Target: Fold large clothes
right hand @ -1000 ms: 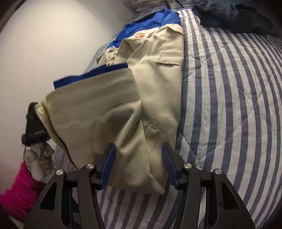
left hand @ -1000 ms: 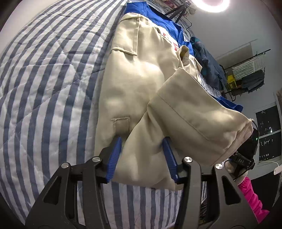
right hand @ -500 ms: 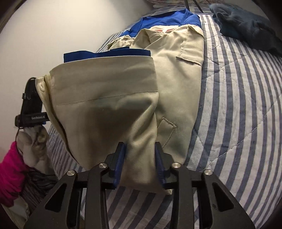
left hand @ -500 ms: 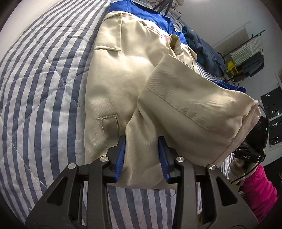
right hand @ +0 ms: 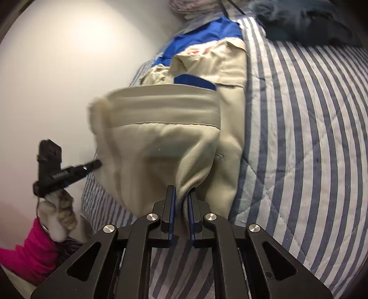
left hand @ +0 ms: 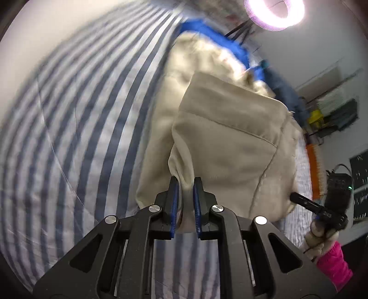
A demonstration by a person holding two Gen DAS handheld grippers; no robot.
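Both hand-held grippers, left [left hand: 185, 202] and right [right hand: 181, 210], just closed, pinching jacket [left hand: 230, 147] hem corners over bed [right hand: 310, 138]; lift evenly, keep hem taut, fold toward collar.

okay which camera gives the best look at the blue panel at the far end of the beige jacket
The right wrist view: the beige and blue cloth jacket's blue panel shows fairly sharp, with red lettering below it. In the left wrist view the same panel is only a motion-blurred strip.

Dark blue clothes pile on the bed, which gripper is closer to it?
Right. The right gripper, pinching the beige garment, has the pile ahead on its side; the left gripper pinches it farther across.
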